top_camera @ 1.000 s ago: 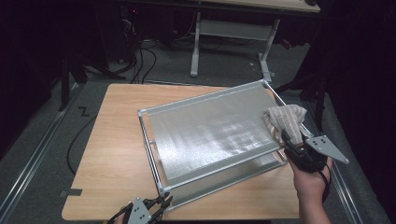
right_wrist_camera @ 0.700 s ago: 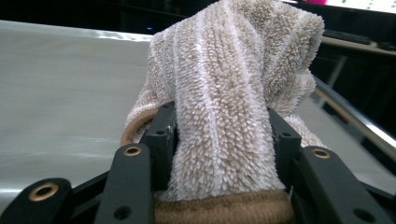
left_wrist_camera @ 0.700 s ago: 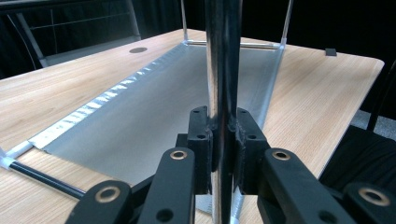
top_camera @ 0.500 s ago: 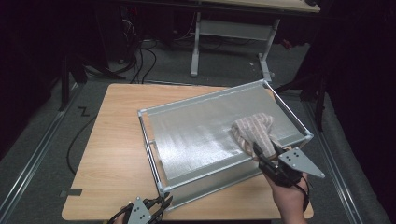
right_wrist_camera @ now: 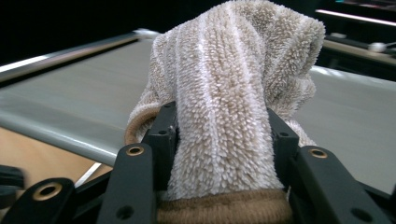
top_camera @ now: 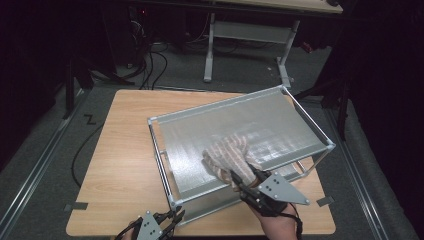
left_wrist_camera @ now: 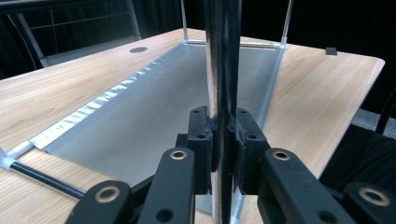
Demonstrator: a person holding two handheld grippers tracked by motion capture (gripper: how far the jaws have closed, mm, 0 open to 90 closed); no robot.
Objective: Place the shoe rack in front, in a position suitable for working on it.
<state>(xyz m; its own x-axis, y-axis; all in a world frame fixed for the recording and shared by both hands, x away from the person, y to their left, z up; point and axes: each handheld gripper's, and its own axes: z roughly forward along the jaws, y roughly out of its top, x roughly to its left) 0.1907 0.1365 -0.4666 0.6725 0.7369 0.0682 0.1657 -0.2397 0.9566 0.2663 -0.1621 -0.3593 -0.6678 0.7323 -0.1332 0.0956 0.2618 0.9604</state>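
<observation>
A silver metal rack (top_camera: 215, 107) with a flat top shelf (top_camera: 285, 125) stands on the wooden table (top_camera: 120, 150). My left gripper (top_camera: 172, 217) is at the rack's near left corner, shut on its upright post (left_wrist_camera: 222, 70); the jaws (left_wrist_camera: 223, 140) clamp the post from both sides. My right gripper (top_camera: 241, 176) is shut on a beige striped terry cloth (top_camera: 227, 155) that lies on the top shelf near its front edge. In the right gripper view the cloth (right_wrist_camera: 233, 84) bulges up between the jaws (right_wrist_camera: 219, 126), which have just closed a little further on it.
The rack's lower shelf (left_wrist_camera: 154, 102) lies flat on the table under the top one. Behind the table are a white table frame (top_camera: 250, 30) and loose cables (top_camera: 150, 60) on dark carpet. Bare wood lies left of the rack.
My right gripper has slid the cloth from the shelf's right end leftward along its front to the middle. The left gripper has stayed on the post.
</observation>
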